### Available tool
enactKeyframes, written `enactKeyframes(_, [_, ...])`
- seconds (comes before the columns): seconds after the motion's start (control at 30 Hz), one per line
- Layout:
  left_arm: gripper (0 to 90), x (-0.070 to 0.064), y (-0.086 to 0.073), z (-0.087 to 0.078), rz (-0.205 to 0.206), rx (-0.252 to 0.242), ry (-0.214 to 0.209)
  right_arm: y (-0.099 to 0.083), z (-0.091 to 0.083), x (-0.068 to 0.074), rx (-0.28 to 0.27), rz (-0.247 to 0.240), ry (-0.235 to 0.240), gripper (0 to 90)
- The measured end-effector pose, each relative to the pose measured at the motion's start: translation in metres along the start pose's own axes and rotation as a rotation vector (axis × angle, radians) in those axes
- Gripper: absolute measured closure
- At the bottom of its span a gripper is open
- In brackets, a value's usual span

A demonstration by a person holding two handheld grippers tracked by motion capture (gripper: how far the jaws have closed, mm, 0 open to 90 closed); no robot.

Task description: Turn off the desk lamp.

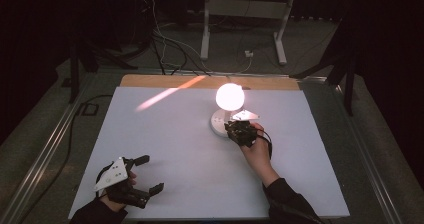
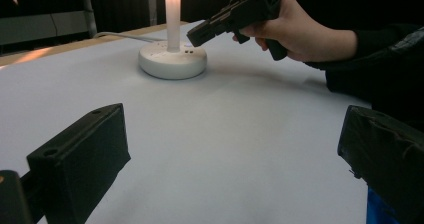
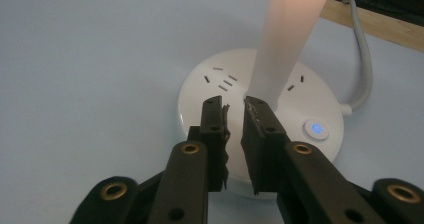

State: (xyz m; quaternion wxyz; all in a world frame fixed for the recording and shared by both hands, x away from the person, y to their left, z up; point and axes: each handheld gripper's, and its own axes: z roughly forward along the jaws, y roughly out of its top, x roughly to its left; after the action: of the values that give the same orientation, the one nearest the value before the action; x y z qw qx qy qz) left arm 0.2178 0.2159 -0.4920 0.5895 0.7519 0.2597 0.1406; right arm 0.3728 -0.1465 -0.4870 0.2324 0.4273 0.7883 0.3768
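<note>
**While the lamp glows, one gripper hovers at its base**

While the lamp stands lit near the table's far edge, the right gripper sits over its round white base, jaws nearly closed on nothing, beside a blue-lit button; the left gripper rests well apart at the near corner, jaws spread wide.

A dark room: grey floor with trailing cables and a white metal frame beyond the table.
</note>
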Motion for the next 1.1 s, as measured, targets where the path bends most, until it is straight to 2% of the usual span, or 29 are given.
enactKeyframes(0.3, [0.6,0.0,0.0,0.0,-0.002,0.003,0.002,-0.001,0.009,-0.001,0.011,-0.011,-0.019,89.6])
enactKeyframes(1.1, [0.6,0.0,0.0,0.0,-0.001,0.004,-0.001,-0.003,0.022,0.006,0.031,-0.025,-0.004,89.8])
